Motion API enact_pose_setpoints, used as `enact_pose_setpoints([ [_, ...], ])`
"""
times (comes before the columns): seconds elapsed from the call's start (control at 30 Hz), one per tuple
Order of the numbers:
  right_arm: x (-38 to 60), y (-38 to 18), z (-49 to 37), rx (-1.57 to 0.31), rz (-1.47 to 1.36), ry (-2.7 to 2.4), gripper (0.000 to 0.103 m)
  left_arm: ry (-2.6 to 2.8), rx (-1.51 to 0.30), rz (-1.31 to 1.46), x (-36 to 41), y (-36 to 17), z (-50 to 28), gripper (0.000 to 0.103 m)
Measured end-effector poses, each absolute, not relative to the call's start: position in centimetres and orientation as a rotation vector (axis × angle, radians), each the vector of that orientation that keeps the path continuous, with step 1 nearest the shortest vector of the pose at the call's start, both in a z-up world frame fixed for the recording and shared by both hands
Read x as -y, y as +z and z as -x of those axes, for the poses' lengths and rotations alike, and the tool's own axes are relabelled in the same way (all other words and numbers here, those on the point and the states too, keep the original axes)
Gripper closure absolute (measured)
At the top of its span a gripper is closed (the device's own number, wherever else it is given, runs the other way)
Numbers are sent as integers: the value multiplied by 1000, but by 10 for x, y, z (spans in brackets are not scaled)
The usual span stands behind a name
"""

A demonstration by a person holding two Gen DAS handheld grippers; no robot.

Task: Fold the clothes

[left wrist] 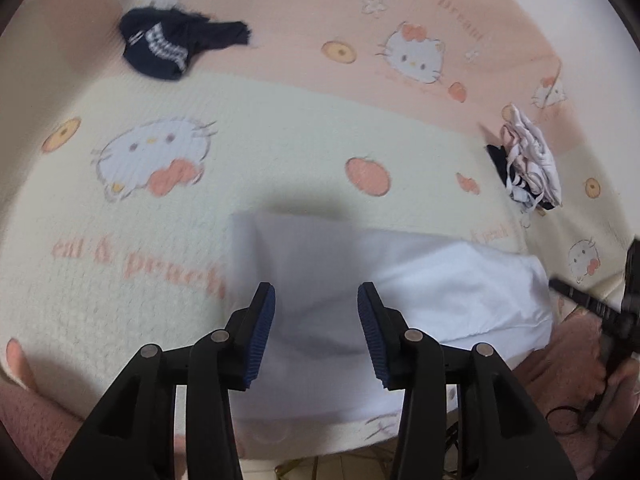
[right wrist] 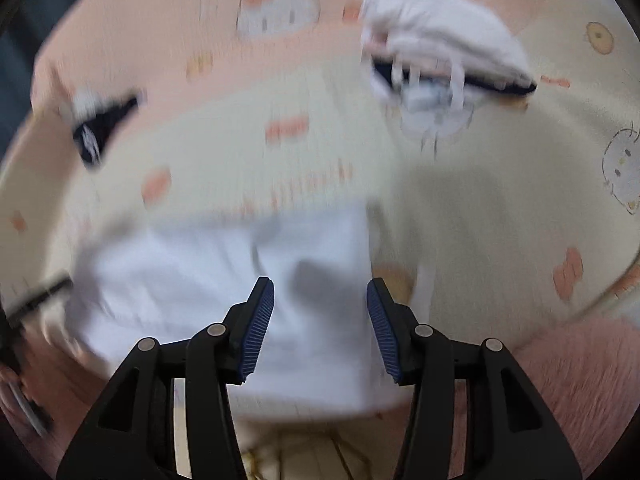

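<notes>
White cloth [left wrist: 420, 280], folded flat, lies at the lower centre of the left wrist view on a cartoon-cat bedspread [left wrist: 280, 140] banded in cream and peach. Left gripper [left wrist: 316, 328] hangs over the cloth's near part with its blue-padded fingers [left wrist: 262, 336] apart and nothing between them; no pad presses on the fabric. At the upper left of that view a dark navy garment [left wrist: 168, 46] with pale lettering sits crumpled on the peach band, well apart from the white cloth. At the right edge a small pile of pale and dark clothes [left wrist: 528, 160] rests on the bedspread, and below it a hand [left wrist: 572, 364] grips black hardware.

The right wrist view is smeared by motion. Right gripper [right wrist: 320, 328] is above the same white cloth [right wrist: 180, 280], fingers [right wrist: 260, 332] spread and empty, as far as the blur lets me judge. The pile [right wrist: 440, 48] shows at the upper right, the navy garment [right wrist: 100, 128] at the left.
</notes>
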State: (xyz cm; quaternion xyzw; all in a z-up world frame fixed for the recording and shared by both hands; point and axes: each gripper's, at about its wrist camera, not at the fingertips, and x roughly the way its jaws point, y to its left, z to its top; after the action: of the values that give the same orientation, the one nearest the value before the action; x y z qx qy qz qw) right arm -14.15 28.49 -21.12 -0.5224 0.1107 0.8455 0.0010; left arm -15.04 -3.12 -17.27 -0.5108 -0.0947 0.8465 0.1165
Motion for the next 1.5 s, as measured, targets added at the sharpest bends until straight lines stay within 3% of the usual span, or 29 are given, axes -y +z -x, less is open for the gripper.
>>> enact_pose_setpoints([
  [0.1,-300,-218,160,-393,1621,2640,54,2448,242,1577,22,-186,158,58],
  [0.23,-302,-262,185,-391,1889,2551,54,2469,200,1680,27,-197,159,58],
  [0.33,-306,-262,180,-343,1836,2530,55,2471,268,1727,42,-204,158,58],
  [0.47,-326,-252,170,-510,1723,2495,54,2574,297,1583,48,-182,155,58],
  [0.6,-316,-223,160,-438,1512,2649,54,2503,329,1473,34,-174,162,58],
  [0.8,-306,-249,167,-433,1658,2609,54,2428,224,1585,11,-199,177,58],
  [1.03,-318,-259,167,-385,1594,2546,54,2509,307,1675,40,-203,174,60],
  [1.13,-337,-250,162,-518,1591,2528,54,2497,391,1630,47,-195,173,60],
  [1.23,-333,-237,148,-507,1549,2564,54,2487,304,1483,25,-174,161,59],
  [1.4,-271,-228,142,-152,1606,2727,54,2425,61,1568,-20,-191,155,57],
  [1.5,-242,-249,147,128,1702,2613,54,2455,-5,1634,-14,-195,150,49],
])
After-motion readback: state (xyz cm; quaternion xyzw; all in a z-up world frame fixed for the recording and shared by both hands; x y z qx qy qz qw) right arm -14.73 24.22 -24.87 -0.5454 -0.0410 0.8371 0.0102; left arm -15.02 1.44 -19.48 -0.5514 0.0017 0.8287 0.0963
